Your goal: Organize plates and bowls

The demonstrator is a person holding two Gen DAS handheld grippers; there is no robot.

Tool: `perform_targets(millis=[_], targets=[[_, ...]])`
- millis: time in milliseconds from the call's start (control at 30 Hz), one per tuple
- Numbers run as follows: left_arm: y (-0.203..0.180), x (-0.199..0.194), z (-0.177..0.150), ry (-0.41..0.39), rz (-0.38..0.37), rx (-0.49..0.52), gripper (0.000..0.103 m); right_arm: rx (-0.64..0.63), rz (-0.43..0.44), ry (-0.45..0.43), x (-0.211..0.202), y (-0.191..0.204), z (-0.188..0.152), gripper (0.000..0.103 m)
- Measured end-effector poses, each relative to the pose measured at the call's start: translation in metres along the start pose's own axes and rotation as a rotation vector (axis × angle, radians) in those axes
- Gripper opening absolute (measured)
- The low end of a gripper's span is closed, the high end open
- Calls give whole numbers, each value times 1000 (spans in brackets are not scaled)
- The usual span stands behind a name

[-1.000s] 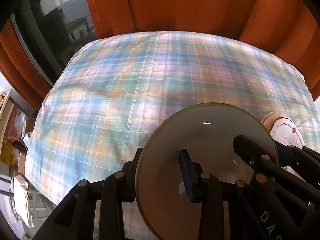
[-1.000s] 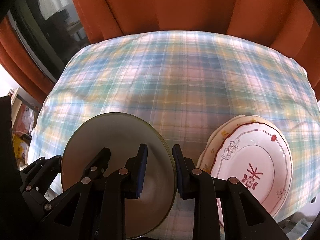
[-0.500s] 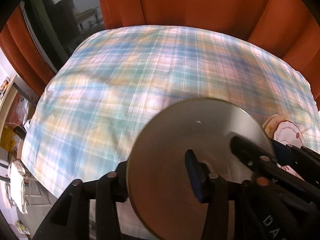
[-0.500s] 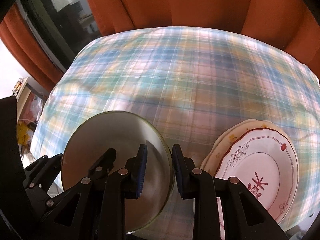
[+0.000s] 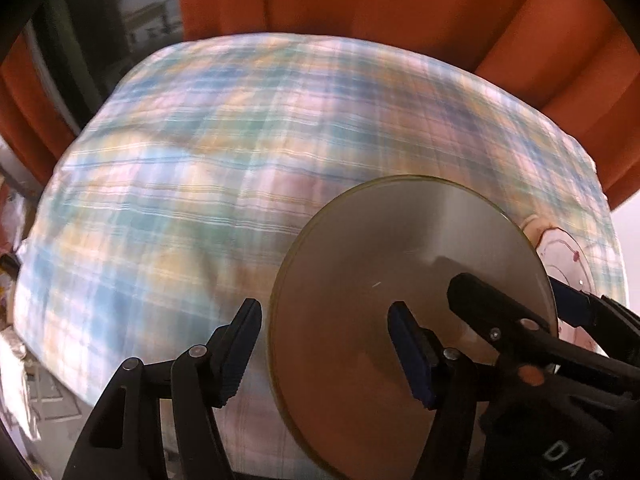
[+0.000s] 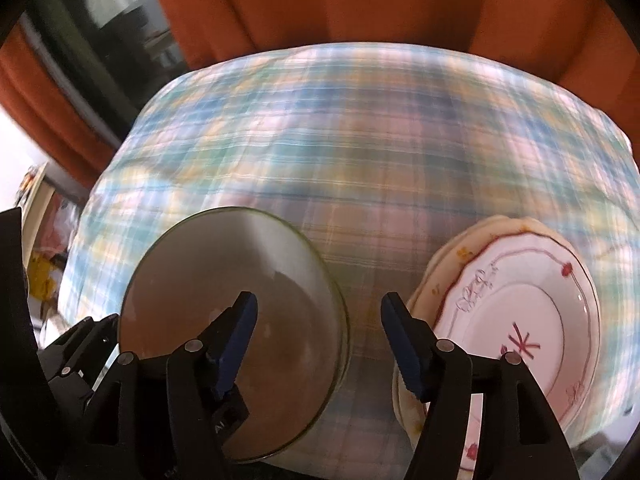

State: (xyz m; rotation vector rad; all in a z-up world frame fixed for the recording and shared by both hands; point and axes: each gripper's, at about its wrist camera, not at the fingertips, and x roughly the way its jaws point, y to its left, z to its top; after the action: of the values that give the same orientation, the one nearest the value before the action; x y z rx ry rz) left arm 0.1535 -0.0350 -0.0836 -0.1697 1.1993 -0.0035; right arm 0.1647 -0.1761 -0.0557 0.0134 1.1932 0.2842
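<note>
Jaws of both grippers stand apart. The left gripper [image 5: 328, 344] straddles the near rim of the grey plate [image 5: 412, 300] without pinching it — one finger lies over the plate's face, the other off its left edge. The right gripper [image 6: 320, 336] spreads over the gap between that grey plate [image 6: 224, 320] and the stack of floral plates [image 6: 516, 332]. Both lie on the plaid-covered surface [image 6: 360, 128] — near its front edge, slightly apart. Orange curtains [image 6: 360, 4] hang behind.

Plaid-clothed table [image 6: 360, 128] w/ plate stack [image 6: 520, 320]
</note>
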Motion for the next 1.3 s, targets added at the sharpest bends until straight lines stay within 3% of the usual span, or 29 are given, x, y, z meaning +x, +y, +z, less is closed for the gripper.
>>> perform_targets(millis=[300, 400, 600, 933, 1033, 1200, 1300], targets=[[7, 13, 11, 56, -150, 95, 58, 152, -100, 12, -3, 3, -1, 68], [9, 13, 12, 70, -195, 101, 51, 195, -114, 11, -2, 4, -3, 68], [11, 15, 14, 103, -240, 126, 51, 284, -102, 9, 0, 1, -8, 68], [5, 12, 13, 112, -202, 131, 53, 370, -11, 24, 12, -16, -11, 67], [1, 11, 12, 111, -166, 124, 54, 375, 40, 31, 20, -20, -10, 62], [-7, 10, 12, 109, -101, 127, 55, 383, 144, 64, 32, -30, -8, 44], [-9, 9, 12, 113, -67, 130, 55, 384, 171, 74, 32, -31, -7, 41]])
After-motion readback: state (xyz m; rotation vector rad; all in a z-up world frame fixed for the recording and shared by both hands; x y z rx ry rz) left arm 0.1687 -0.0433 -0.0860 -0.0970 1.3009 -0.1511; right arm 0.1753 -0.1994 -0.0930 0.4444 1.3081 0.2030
